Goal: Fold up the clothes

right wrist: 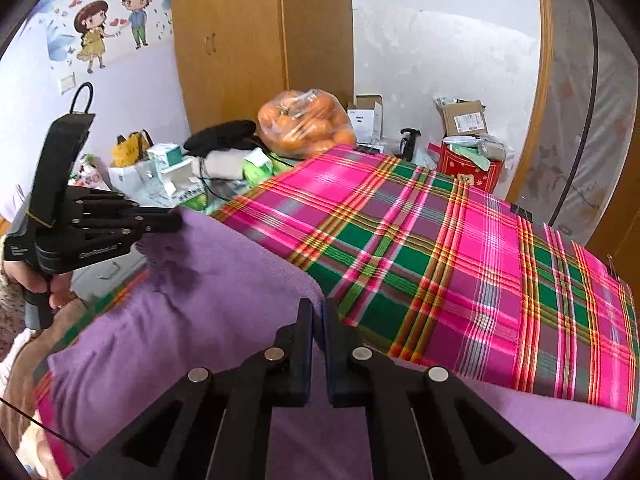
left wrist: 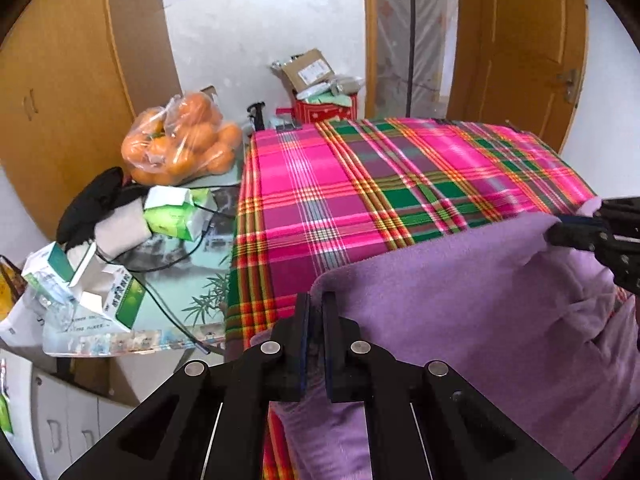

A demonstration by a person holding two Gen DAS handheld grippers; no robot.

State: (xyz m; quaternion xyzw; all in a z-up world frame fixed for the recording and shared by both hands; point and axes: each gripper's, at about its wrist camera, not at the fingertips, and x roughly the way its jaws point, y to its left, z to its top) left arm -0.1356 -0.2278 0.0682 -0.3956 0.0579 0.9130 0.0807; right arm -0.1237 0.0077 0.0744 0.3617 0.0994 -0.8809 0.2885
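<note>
Purple garment point(left wrist: 460, 320) held up over plaid cloth point(left wrist: 360, 184).
Left gripper point(left wrist: 319, 304) and right gripper point(right wrist: 319, 308) both clamped on its edge (oranges point(left wrist: 184, 140) behind).

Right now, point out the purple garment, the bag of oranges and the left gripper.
purple garment point(left wrist: 460, 300), left wrist view, on its flat middle.
bag of oranges point(left wrist: 184, 140), left wrist view, on the bag's middle.
left gripper point(left wrist: 318, 304), left wrist view, between its fingertips.

Table under pink-green plaid cloth point(left wrist: 360, 184); purple garment point(left wrist: 460, 300) draped over near edge.
</note>
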